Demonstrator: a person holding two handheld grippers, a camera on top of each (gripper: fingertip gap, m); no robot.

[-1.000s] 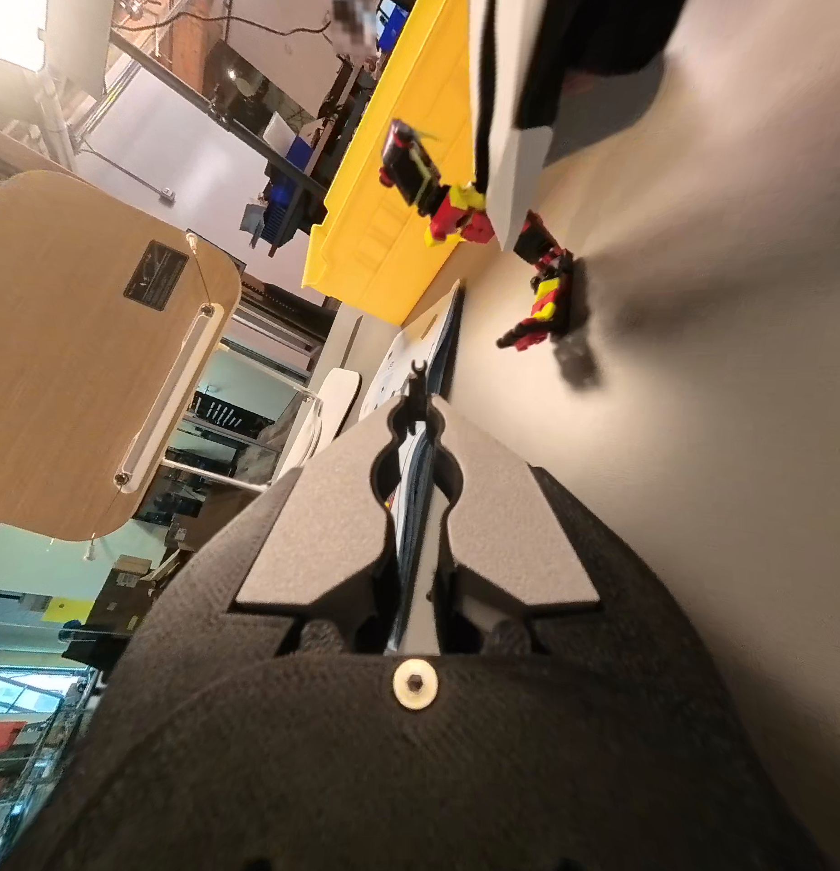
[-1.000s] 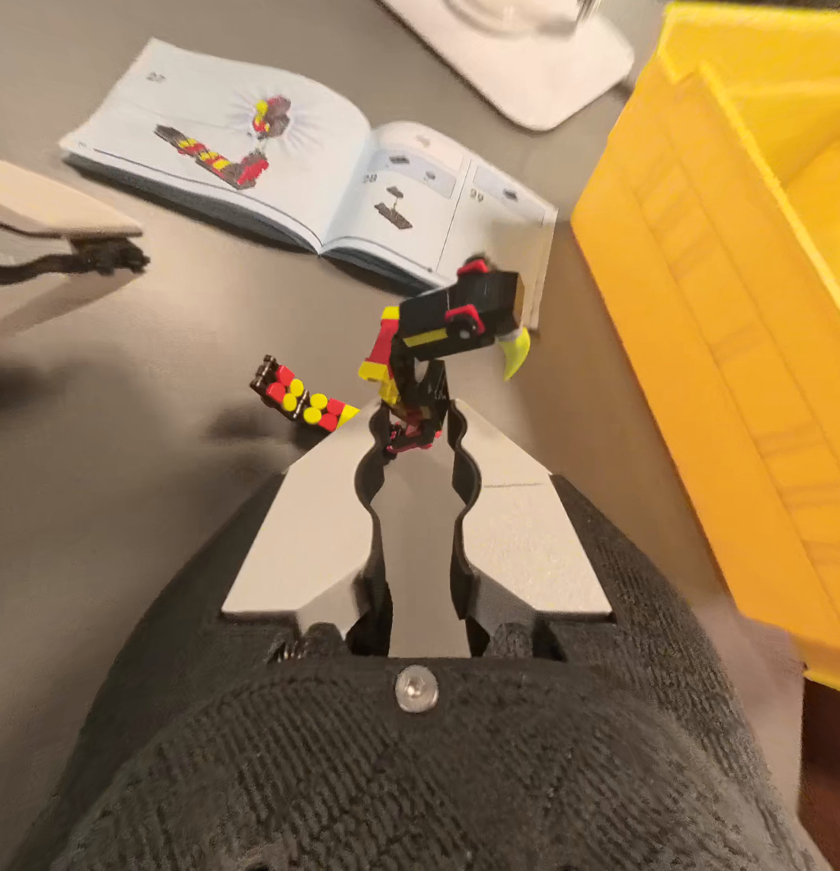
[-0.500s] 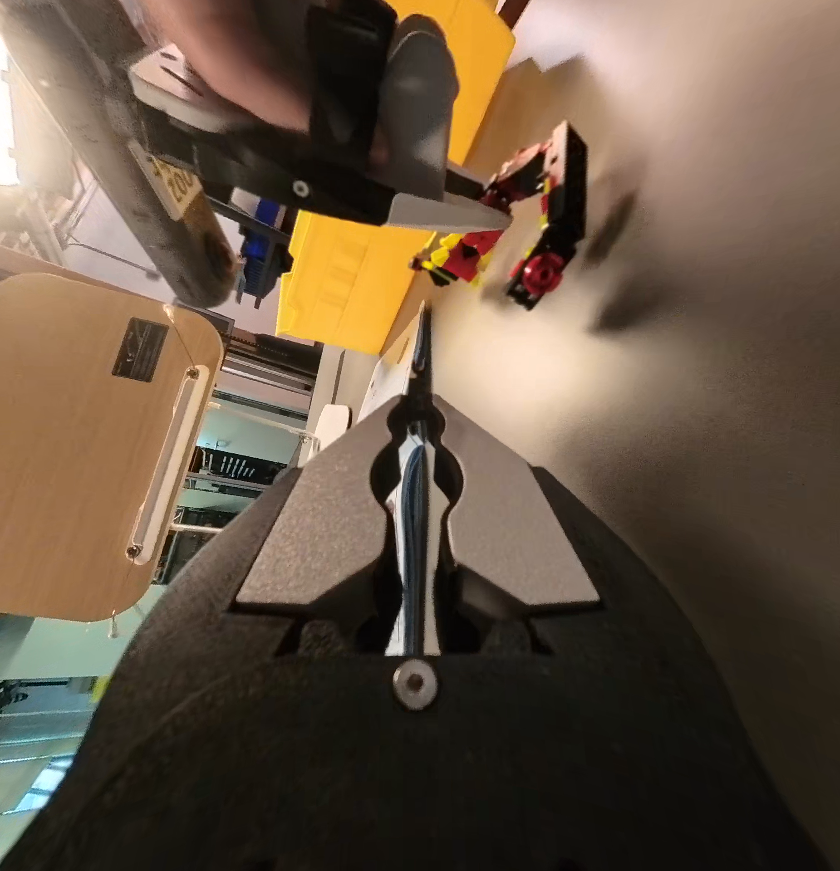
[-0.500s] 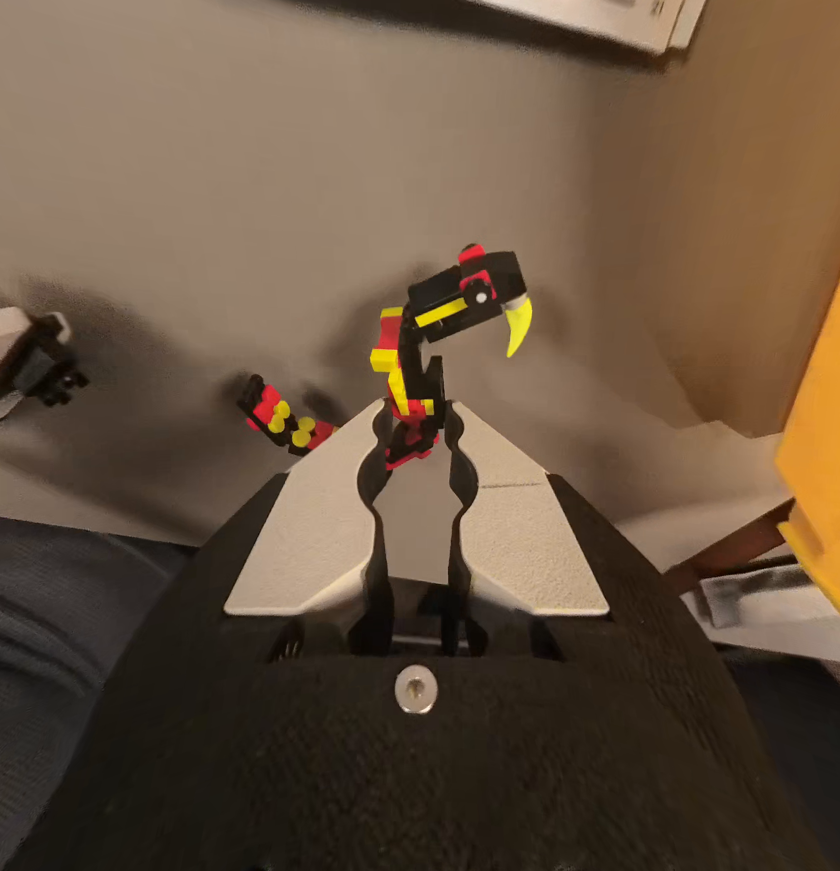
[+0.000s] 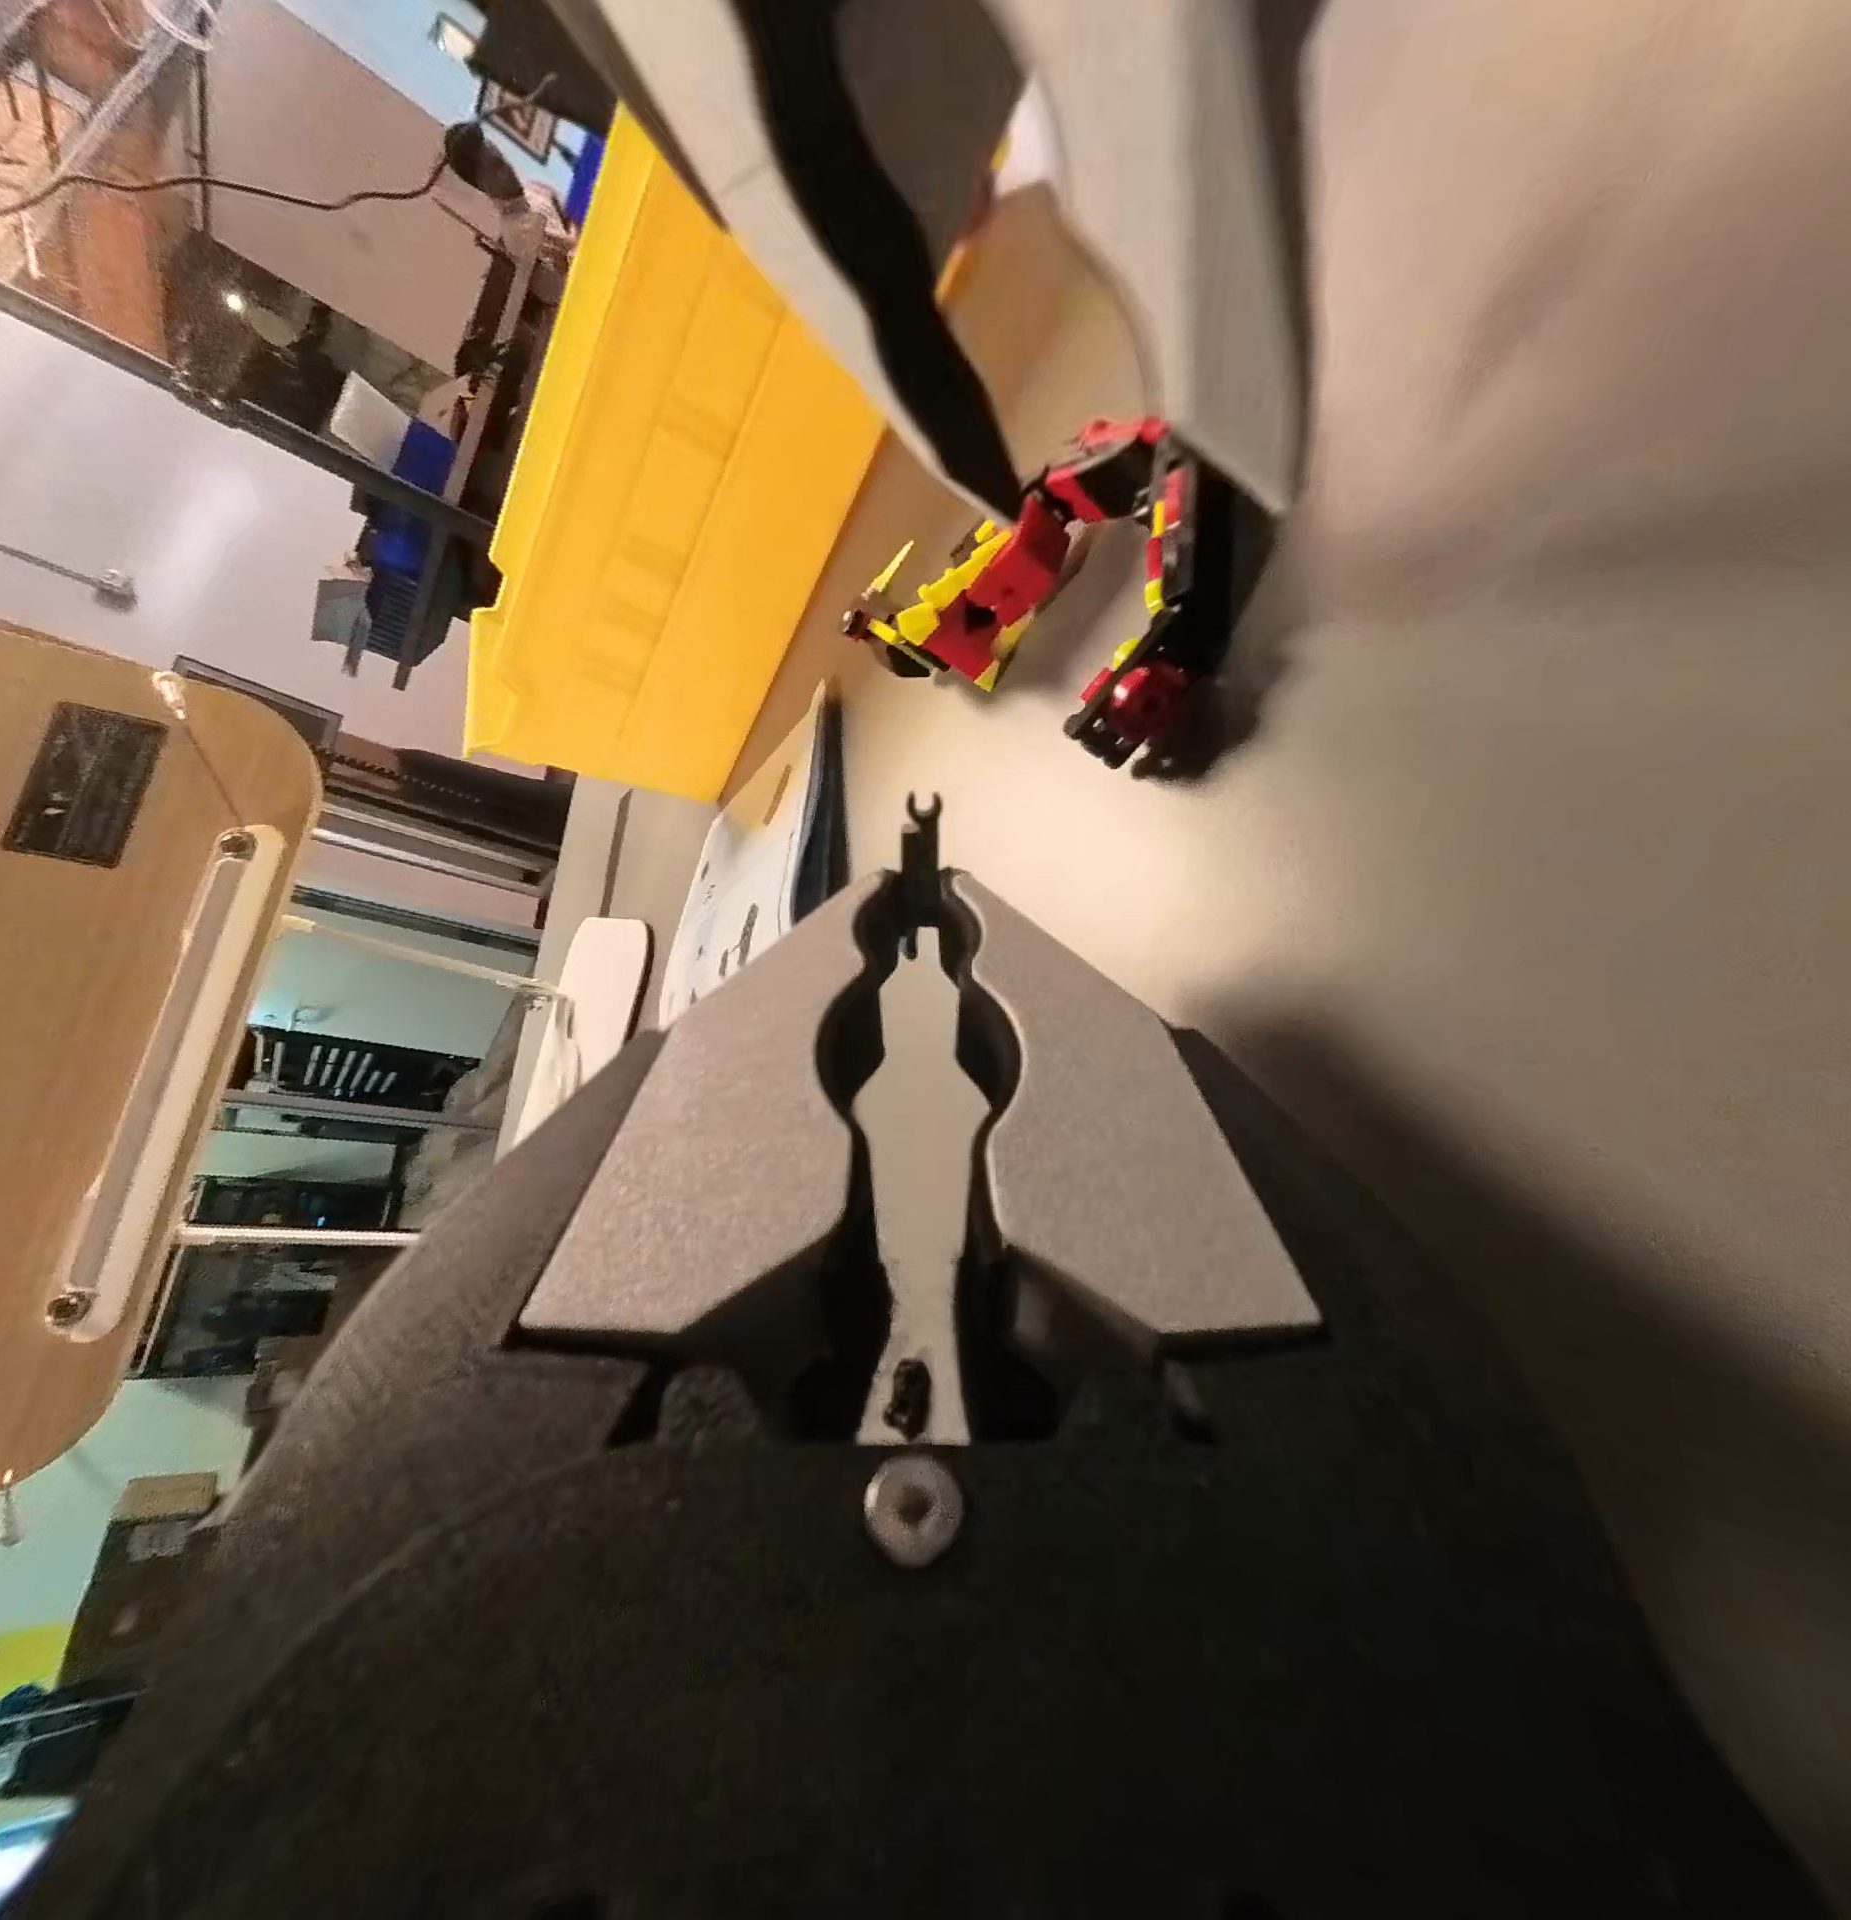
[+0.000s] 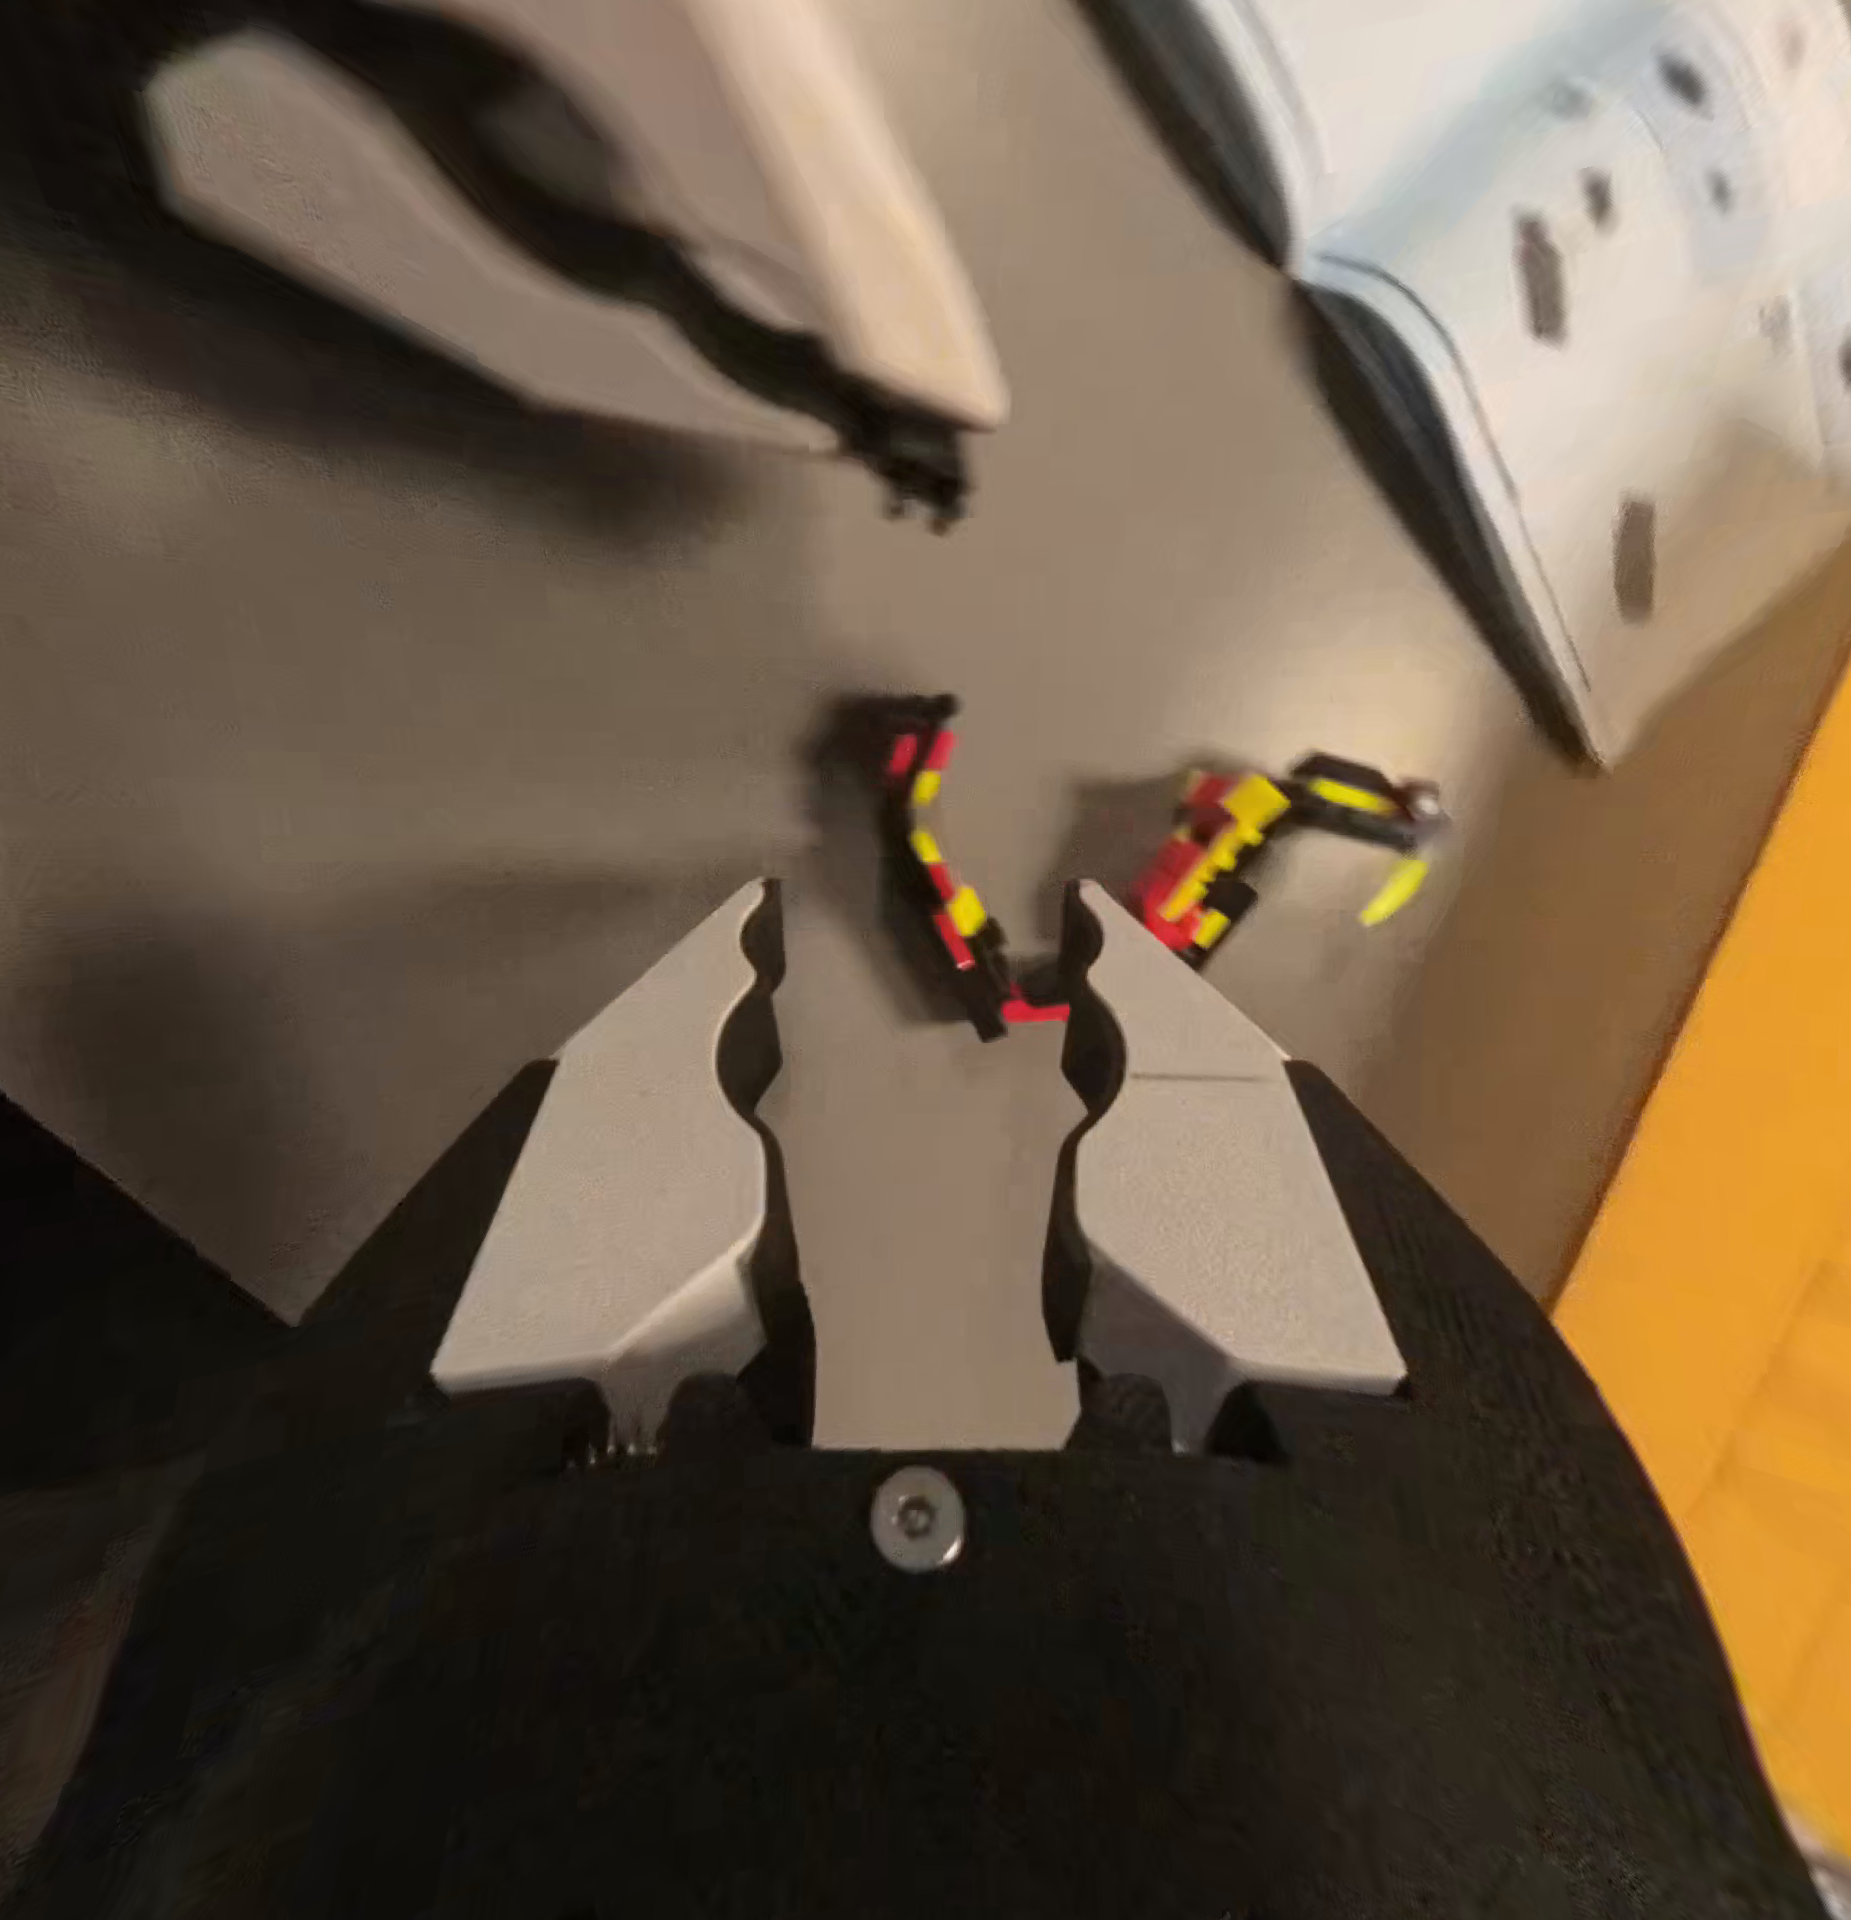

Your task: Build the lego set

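Note:
My left gripper (image 5: 919,883) is shut on a small black clip piece (image 5: 919,847) and holds it above the table. It also shows in the right wrist view (image 6: 905,452), blurred, at the upper left. My right gripper (image 6: 921,904) is open and empty, low over the table. A curved black, red and yellow lego chain (image 6: 936,862) lies between its fingertips. The red and yellow head assembly with a yellow horn (image 6: 1274,852) lies just right of it. In the left wrist view the chain (image 5: 1160,623) and the head assembly (image 5: 962,613) lie under the right gripper's fingers (image 5: 1212,312).
A large yellow bin (image 6: 1752,1143) stands at the right, also in the left wrist view (image 5: 672,468). An open instruction booklet (image 6: 1627,260) lies beyond the lego parts. A wooden chair back (image 5: 100,987) stands off the table's edge. Across from one pair of fingers to the other is roughly 7 cm.
My right gripper has opened and let go of the head assembly, which now lies on the table. It has dropped over the curved chain. My left gripper still holds the black piece.

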